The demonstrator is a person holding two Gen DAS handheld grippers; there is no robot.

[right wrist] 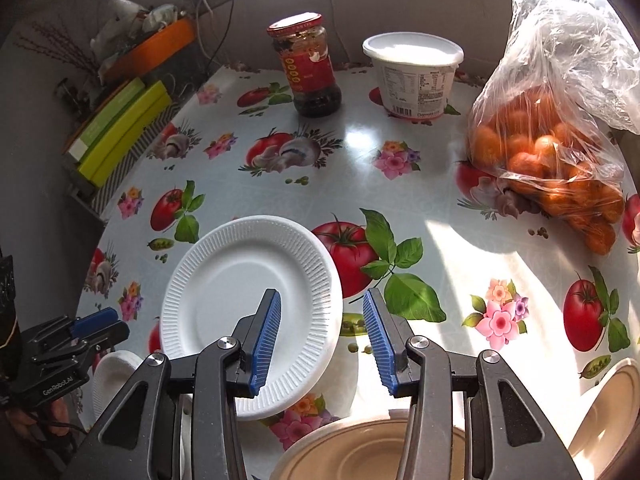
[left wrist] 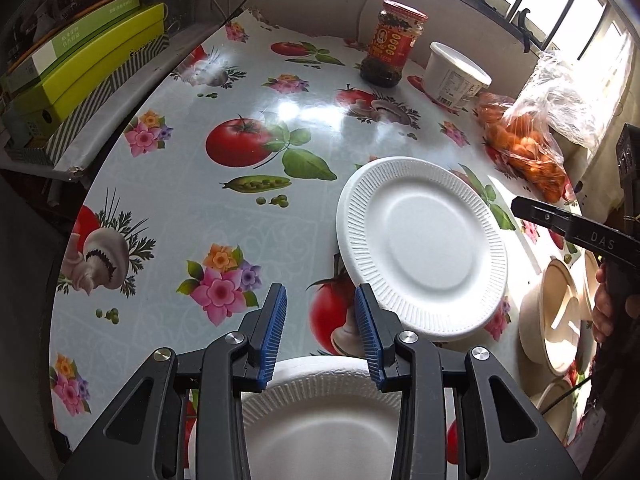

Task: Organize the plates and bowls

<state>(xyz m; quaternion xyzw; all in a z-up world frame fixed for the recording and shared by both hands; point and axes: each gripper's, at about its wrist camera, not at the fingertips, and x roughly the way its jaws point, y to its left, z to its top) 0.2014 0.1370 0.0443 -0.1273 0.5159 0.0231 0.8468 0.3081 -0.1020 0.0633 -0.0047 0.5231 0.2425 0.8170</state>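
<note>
A white foam plate lies on the flowered tablecloth; it also shows in the right wrist view. My left gripper is open and empty, above a second white foam plate at the near edge. My right gripper is open and empty, its left finger over the first plate's rim. A beige bowl sits under the right gripper. More beige bowls stand at the right, another at the right edge of the right wrist view. The left gripper shows in the right wrist view.
A red-labelled sauce jar, a white lidded tub and a plastic bag of oranges stand at the back of the table. Green and white boxes are stacked beyond the table's left edge.
</note>
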